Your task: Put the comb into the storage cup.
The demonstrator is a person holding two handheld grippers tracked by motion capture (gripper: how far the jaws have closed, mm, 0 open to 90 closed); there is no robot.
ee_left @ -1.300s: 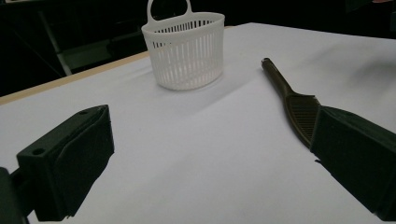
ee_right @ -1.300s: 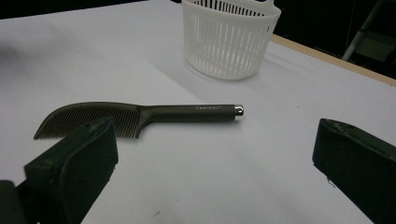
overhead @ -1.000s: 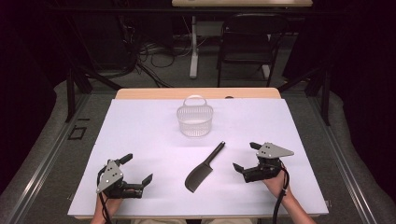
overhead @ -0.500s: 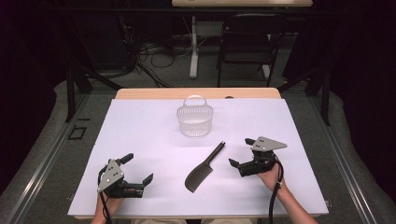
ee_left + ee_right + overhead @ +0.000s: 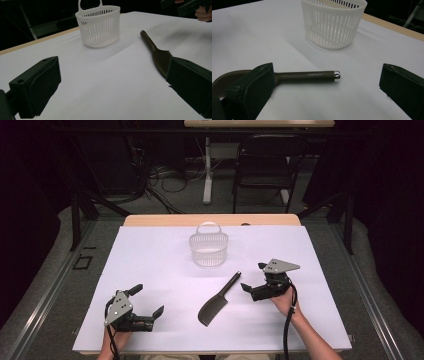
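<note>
A dark slotted spatula lies flat on the white table cover, its handle pointing toward the white plastic basket. The basket stands upright and looks empty. My right gripper hovers open just right of the handle's end. In the right gripper view the handle lies between the wide-spread jaws of the right gripper, untouched. My left gripper rests open at the front left, holding nothing. From the left gripper I see the basket ahead, the spatula to the right and the right gripper beyond.
The white cover spreads over most of the wooden table. A dark chair, a table leg and cables stand on the floor beyond the far edge.
My right gripper has moved left and away from the person, closing in on the spatula's handle end. The left gripper, spatula and basket have not moved.
</note>
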